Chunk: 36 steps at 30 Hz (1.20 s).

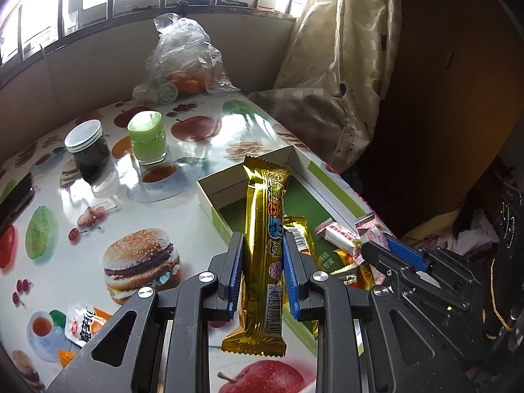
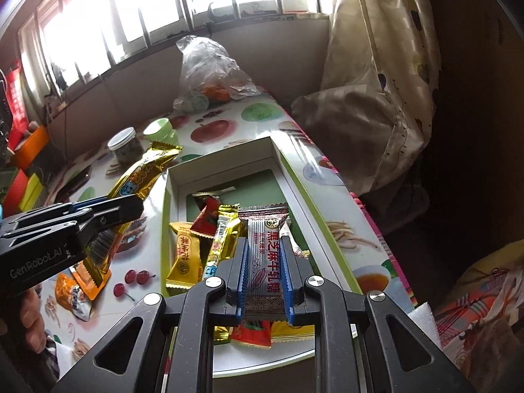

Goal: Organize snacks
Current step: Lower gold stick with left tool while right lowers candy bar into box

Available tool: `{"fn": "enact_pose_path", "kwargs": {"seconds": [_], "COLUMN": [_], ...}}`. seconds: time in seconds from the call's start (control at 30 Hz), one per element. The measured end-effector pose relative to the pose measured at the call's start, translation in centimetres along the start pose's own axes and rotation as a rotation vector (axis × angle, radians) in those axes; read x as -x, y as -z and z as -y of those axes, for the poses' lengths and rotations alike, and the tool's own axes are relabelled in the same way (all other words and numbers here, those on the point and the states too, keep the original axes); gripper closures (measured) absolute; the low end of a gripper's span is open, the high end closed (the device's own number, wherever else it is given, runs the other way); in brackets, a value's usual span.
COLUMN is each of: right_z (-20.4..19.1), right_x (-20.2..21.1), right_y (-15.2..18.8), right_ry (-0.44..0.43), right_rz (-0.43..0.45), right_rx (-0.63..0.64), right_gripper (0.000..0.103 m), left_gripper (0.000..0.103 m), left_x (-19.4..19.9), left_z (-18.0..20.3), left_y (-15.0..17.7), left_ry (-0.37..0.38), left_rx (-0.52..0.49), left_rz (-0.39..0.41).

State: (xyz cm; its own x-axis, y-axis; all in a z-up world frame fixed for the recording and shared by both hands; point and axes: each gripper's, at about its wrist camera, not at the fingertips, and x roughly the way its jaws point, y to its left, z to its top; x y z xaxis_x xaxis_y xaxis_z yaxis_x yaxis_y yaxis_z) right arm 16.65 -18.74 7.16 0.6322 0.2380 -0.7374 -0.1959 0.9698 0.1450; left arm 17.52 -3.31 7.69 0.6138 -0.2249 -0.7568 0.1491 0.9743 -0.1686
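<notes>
Over at the left end of the counter (image 1: pixel 203 150), with its fruit-and-burger print, a dark jar with a white lid (image 1: pixel 85 145) and a pale green jar (image 1: pixel 148 139) stand side by side, well clear of the sorting. Nearer, an orange-and-white snack packet (image 1: pixel 83 322) lies loose on the counter, not yet gathered.

The left gripper (image 1: pixel 263 273) has its jaws closed across the middle of a long gold snack bar (image 1: pixel 264 229), pinching it at its narrow width so both ends stick out free. From the right wrist view the bar hangs just outside the left wall of the box, so I judge it is on its way in rather than placed.

The shallow white box (image 2: pixel 170 203) with a green floor is plainly the collecting spot: a yellow-wrapped candy (image 2: pixel 185 255), a red packet (image 2: pixel 206 221) and other pieces already lie in its near half, the far half bare.

The right gripper (image 2: pixel 265 273) is over that pile, its jaws closed on a silver sesame-nougat candy (image 2: pixel 266 255), gripped by its long edges. Whether the candy touches the pile beneath I cannot tell.

Beyond, a clear plastic bag (image 2: pixel 209 65) sits by the window.
</notes>
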Motion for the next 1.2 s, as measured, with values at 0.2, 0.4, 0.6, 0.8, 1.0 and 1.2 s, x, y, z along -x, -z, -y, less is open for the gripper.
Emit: {"fn": "enact_pose_path", "kwargs": {"seconds": [0.2, 0.4, 0.6, 0.8, 1.0, 1.2], "right_z": [0.7, 0.9, 1.2, 1.4, 1.8, 2.0], "right_x": [-1.4, -2.7, -3.6, -4.6, -5.2, -5.3], "right_y": [-0.8, -1.2, -1.5, -1.8, -1.7, -1.5], "right_ry": [0.008, 0.011, 0.017, 0.018, 0.025, 0.025], "right_rz": [-0.015, -0.030, -0.041, -0.053, -0.059, -0.060], "right_rx": [0.005, 0.006, 0.014, 0.028, 0.020, 0.014], "right_gripper": [0.086, 0.086, 0.086, 0.086, 0.085, 0.085], "left_gripper": [0.079, 0.079, 0.079, 0.079, 0.079, 0.079], "left_x": [-1.5, -2.9, -3.7, -4.4, -5.1, -5.3], "left_z": [0.5, 0.7, 0.9, 0.9, 1.3, 1.4], "left_y": [-0.3, -0.3, -0.1, 0.1, 0.3, 0.5], "left_ry": [0.007, 0.014, 0.018, 0.012, 0.007, 0.008], "left_rx": [0.004, 0.006, 0.010, 0.018, 0.022, 0.027], "left_rz": [-0.023, -0.050, -0.067, -0.082, -0.098, -0.106]}}
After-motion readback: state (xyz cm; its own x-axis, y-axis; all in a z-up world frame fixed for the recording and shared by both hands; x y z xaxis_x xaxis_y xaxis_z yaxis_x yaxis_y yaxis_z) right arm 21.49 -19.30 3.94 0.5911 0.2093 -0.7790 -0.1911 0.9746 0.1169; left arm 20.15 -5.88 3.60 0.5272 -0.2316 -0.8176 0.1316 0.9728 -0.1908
